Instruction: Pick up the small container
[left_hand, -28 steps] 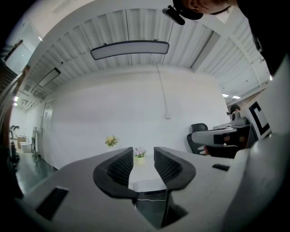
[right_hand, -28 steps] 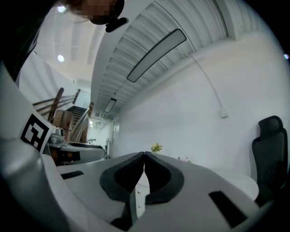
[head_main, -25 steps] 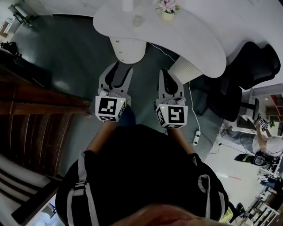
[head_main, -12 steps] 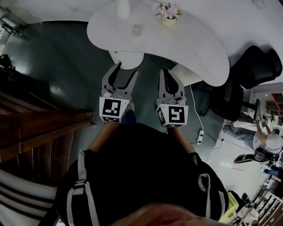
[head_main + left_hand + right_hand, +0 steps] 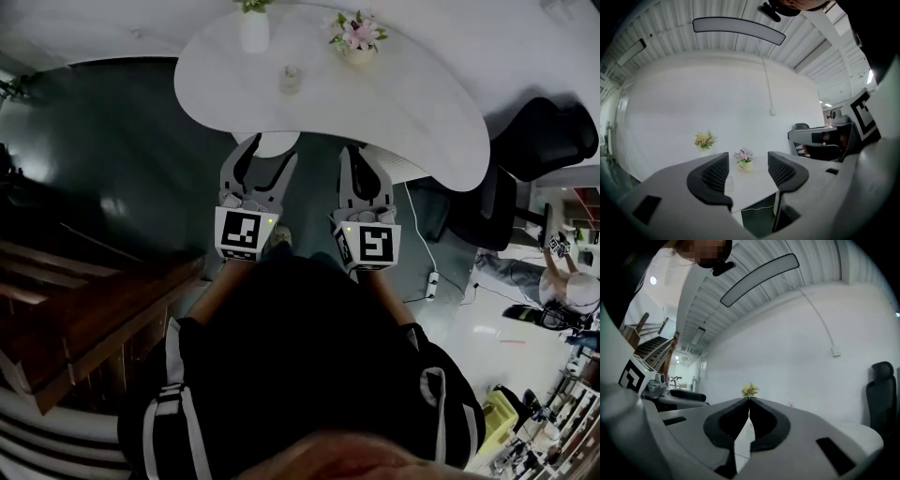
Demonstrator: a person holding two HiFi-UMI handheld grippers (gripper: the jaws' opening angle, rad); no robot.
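The small container (image 5: 290, 79) is a clear little jar standing on the white curved table (image 5: 422, 112), ahead of both grippers. My left gripper (image 5: 272, 150) is held low over the dark floor, short of the table edge. Its jaws are opening and nothing is between them. In the left gripper view the small container (image 5: 730, 183) shows through the gap of my left gripper (image 5: 747, 171), far off. My right gripper (image 5: 362, 152) hangs beside the left one, shut and empty; in the right gripper view the tips of my right gripper (image 5: 749, 399) touch.
A pink flower pot (image 5: 357, 37) and a white vase with greenery (image 5: 253, 28) stand on the table behind the jar. A black office chair (image 5: 544, 141) is at the right, wooden steps (image 5: 84, 300) at the left, a power strip (image 5: 433, 279) on the floor.
The table has drawn nearer and more of its top shows. The left jaws have spread wider. The right jaws stay shut.
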